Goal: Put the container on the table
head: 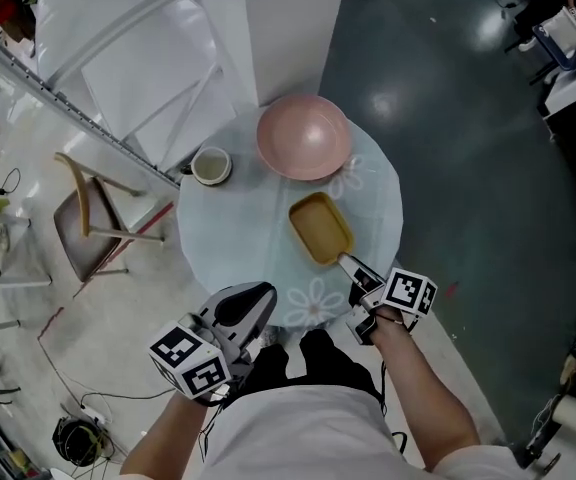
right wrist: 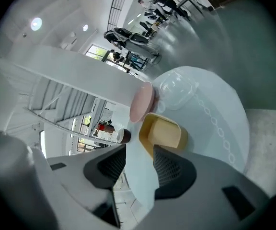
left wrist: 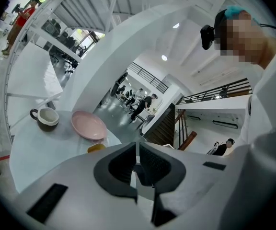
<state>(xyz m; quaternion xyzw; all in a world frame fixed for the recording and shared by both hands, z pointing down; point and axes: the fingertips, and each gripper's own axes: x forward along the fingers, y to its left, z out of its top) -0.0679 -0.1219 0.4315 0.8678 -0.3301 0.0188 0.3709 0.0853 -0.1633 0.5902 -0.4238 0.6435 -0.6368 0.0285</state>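
A yellow rectangular container (head: 320,228) (right wrist: 164,131) stands empty on the round pale table (head: 238,243), on its right half. My right gripper (head: 353,268) (right wrist: 134,164) hovers at the container's near corner, jaws apart with only the table showing between them; the container lies just beyond the tips. At the table's near edge my left gripper (head: 256,298) (left wrist: 138,164) hangs with its jaws together and nothing in them. From the left gripper view only a sliver of the container (left wrist: 96,148) shows over the jaws.
A pink bowl (head: 304,136) (left wrist: 88,125) sits at the table's far side, and a small cup (head: 211,165) (left wrist: 47,116) to its left. A wooden chair (head: 93,218) stands left of the table. White panels and a pillar (head: 288,28) rise behind.
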